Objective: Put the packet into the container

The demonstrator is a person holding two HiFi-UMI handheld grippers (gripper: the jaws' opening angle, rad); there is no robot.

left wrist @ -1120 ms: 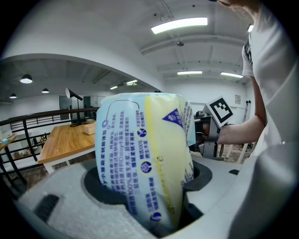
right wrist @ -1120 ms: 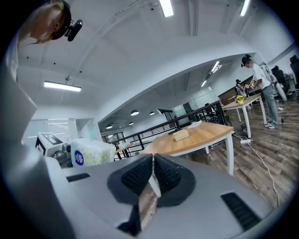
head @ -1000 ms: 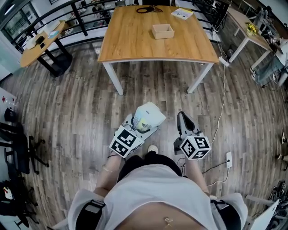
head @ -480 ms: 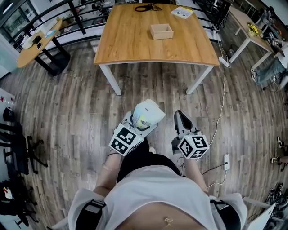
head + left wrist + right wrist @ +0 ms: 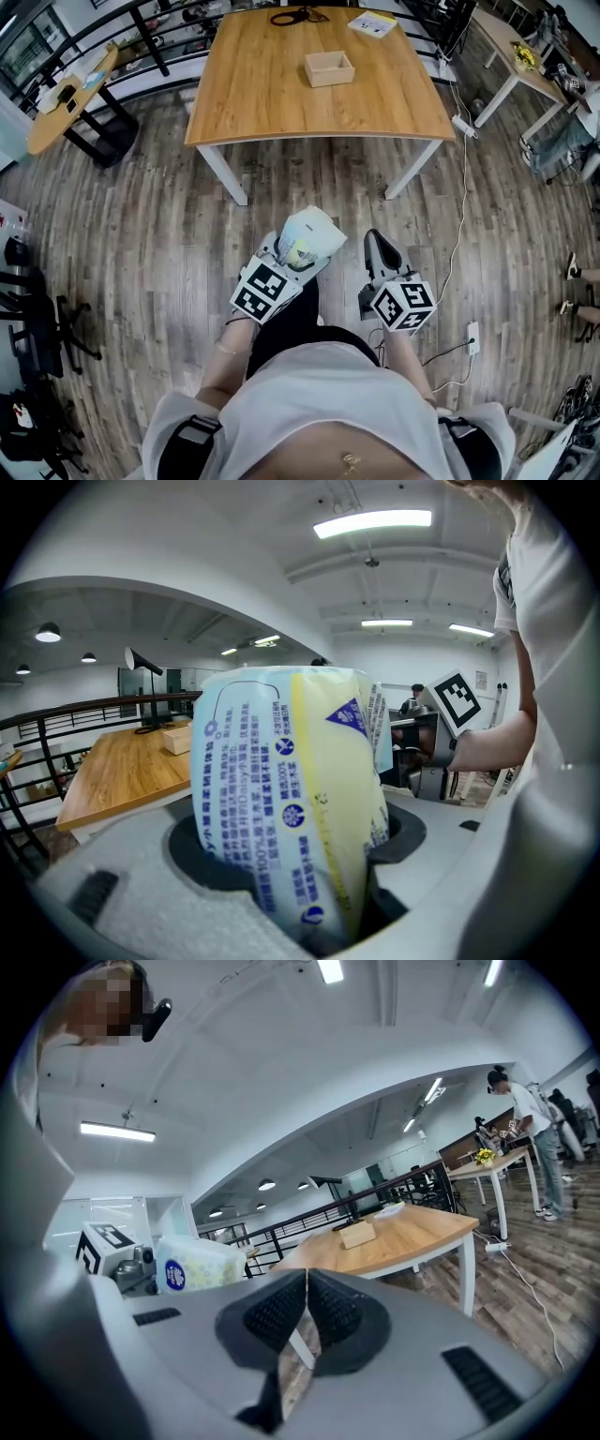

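We see a white short-sleeved shirt [image 5: 328, 398], perhaps black trousers [image 5: 289, 326]; the left gripper [image 5: 300, 251] and right gripper [image 5: 379, 246] are grey, black-padded, each with a black-and-white marker cube [image 5: 266, 292].

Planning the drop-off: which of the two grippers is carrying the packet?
The left gripper: its jaws clamp the blue-and-yellow packet, while the right gripper has jaws shut together, empty.

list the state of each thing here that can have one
packet, upright, clamped between the left gripper's jaws
left gripper, shut on the packet
right gripper, jaws together, empty
container, open-topped, looks empty, sitting on the table
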